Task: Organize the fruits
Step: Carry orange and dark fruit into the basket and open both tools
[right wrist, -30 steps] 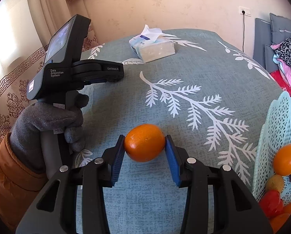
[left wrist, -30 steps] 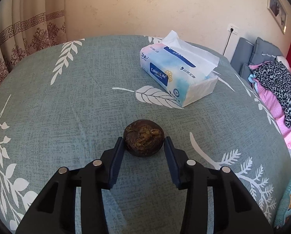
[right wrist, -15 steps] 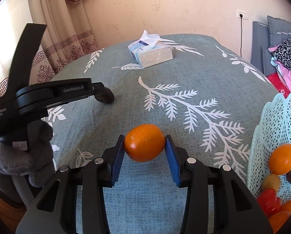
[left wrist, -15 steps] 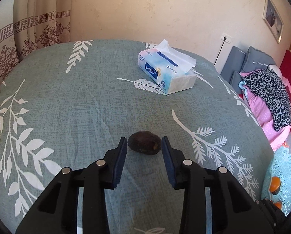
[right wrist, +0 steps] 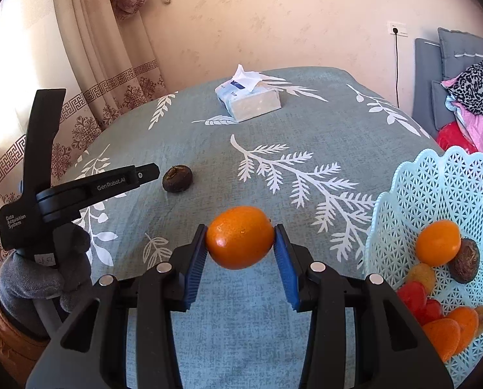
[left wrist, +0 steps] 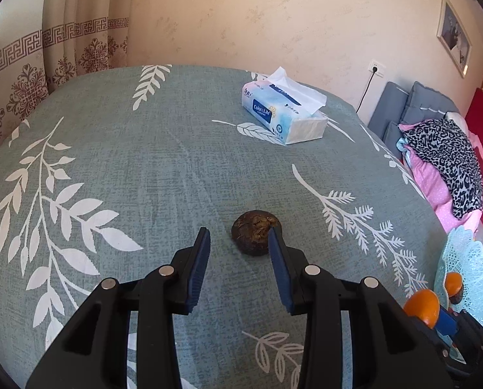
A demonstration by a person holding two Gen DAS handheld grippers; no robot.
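Between the right gripper's (right wrist: 240, 238) blue pads: one orange (right wrist: 240, 237), pinched at its two ends, long axis level across the jaws, held above the leaf-print cloth (right wrist: 306, 136). Beside it, right: pale lattice basket (right wrist: 435, 191) of mixed fruit. On cloth: one dark brown fruit (left wrist: 255, 233), lying ahead of the left gripper (left wrist: 238, 238), whose jaws stand apart, gripping nothing. Far edge: tissue pack (left wrist: 283, 113).

Grey-green tablecloth (right wrist: 306, 123) with white leaf sprigs; pale turquoise lattice basket (right wrist: 442, 194).
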